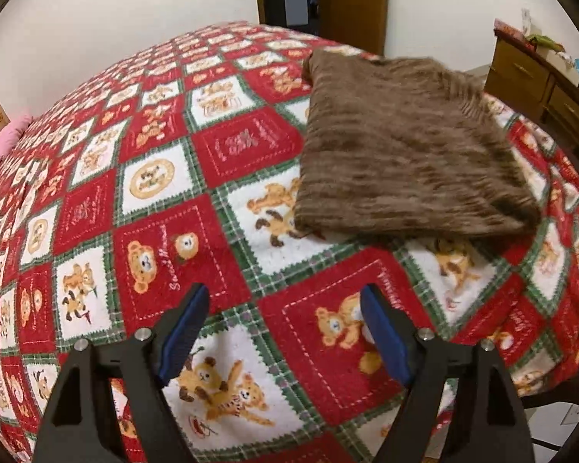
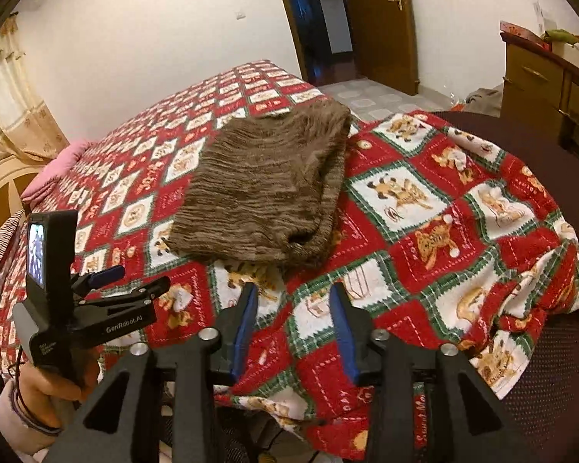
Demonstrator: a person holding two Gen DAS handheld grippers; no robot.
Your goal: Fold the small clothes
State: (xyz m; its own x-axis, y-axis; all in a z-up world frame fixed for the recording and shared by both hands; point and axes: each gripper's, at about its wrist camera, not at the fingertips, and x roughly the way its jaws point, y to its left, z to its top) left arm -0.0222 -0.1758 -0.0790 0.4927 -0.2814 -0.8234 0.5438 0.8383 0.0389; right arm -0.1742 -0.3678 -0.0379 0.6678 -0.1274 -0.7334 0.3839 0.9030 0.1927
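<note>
Left wrist view: the left gripper hovers over the bed with its blue-padded black fingers spread wide, nothing between them.
Right wrist view: the right gripper has its jaws parted moderately, narrower than the left, and holds nothing; both pads hang above the blanket near the bed's edge.
Garment: a fuzzy brown ribbed knit sweater lies folded into a compact, roughly rectangular bundle with soft rounded corners, resting flat on the blanket, ahead of both grippers and apart from them. In the right wrist view the same sweater shows a thick doubled edge along its right side.
Surface: a fleecy red, white and green patchwork blanket printed with teddy bears covers the bed; its near corner is rumpled and droops over the edge.
Left gripper from the side: its black body and small lit screen show at the left, gripped by a hand.
Surroundings: a wooden dresser, a brown door, a pink pillow.
</note>
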